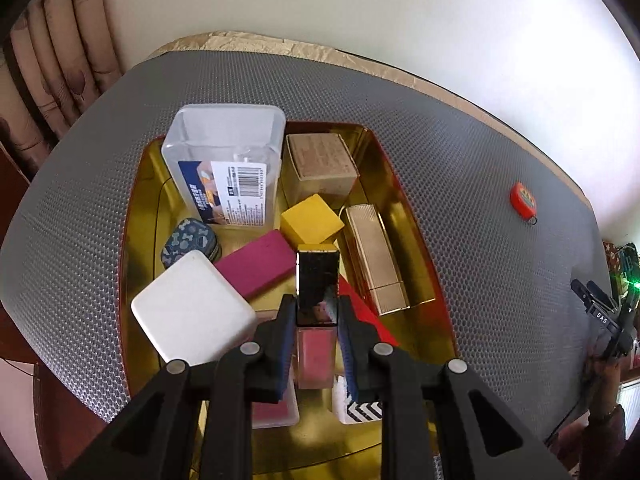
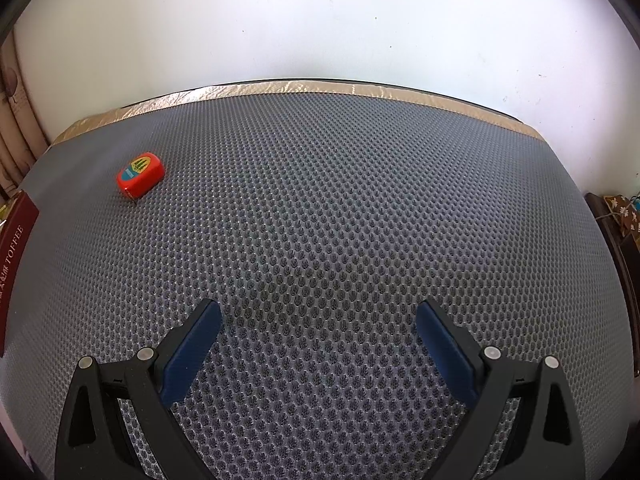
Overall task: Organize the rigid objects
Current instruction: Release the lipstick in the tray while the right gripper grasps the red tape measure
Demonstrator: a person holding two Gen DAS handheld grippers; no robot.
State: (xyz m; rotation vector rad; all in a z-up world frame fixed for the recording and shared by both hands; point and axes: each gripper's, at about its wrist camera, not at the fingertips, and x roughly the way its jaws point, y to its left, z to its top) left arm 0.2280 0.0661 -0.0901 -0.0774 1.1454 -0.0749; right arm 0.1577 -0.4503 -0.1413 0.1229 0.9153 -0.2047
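In the left wrist view, my left gripper is shut on a lip gloss tube with a dark mirrored cap and a pink body. It holds the tube above the gold tin tray. In the tray lie a clear plastic box, a brown carton, a yellow cube, a gold lipstick case, a magenta block, a white block and a small bone-patterned tin. My right gripper is open and empty above the grey mat. A small red tin lies far left of it; it also shows in the left wrist view.
The grey honeycomb mat covers the table up to a gold-trimmed back edge by the white wall. A maroon toffee box lid sits at the right wrist view's left edge. Curtains hang behind the table at left.
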